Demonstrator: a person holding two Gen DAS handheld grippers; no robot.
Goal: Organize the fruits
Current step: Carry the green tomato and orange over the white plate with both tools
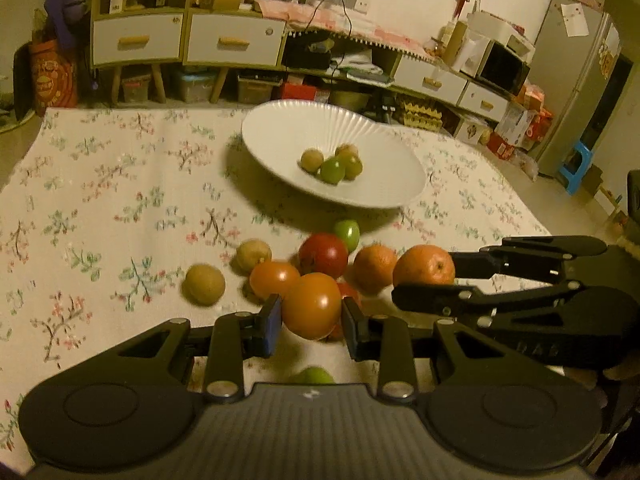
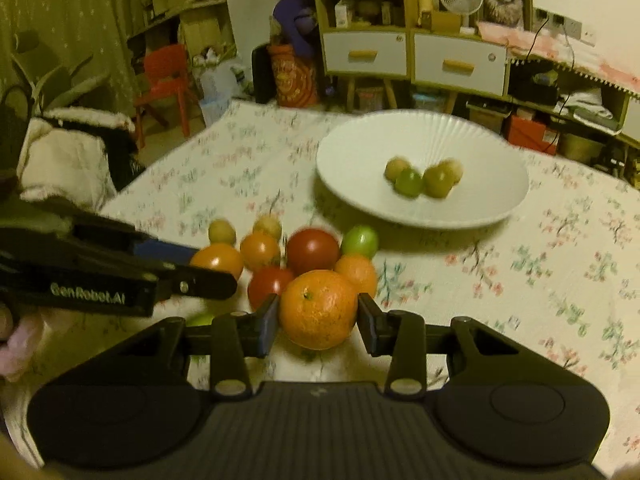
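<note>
Left wrist view shows the left gripper (image 1: 311,322) pinching an orange tomato (image 1: 311,305) at its widest girth; smooth, soft skin likely bruises under pressure. Right gripper (image 2: 318,320) pinches a mandarin (image 2: 318,309) likewise, its pebbled rind probably giving firmer purchase.

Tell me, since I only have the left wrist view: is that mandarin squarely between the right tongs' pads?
Observer: Yes. In the right wrist view the mandarin sits centred between the pads of the right tongs. I cannot tell whether they are pressing on it.
Operator: What lies behind my orange tomato?
Observer: A red tomato, mostly hidden from you, right beside the mandarin.
Operator: Is anything standing off the floral tablecloth on the left?
Observer: A red chair.
</note>
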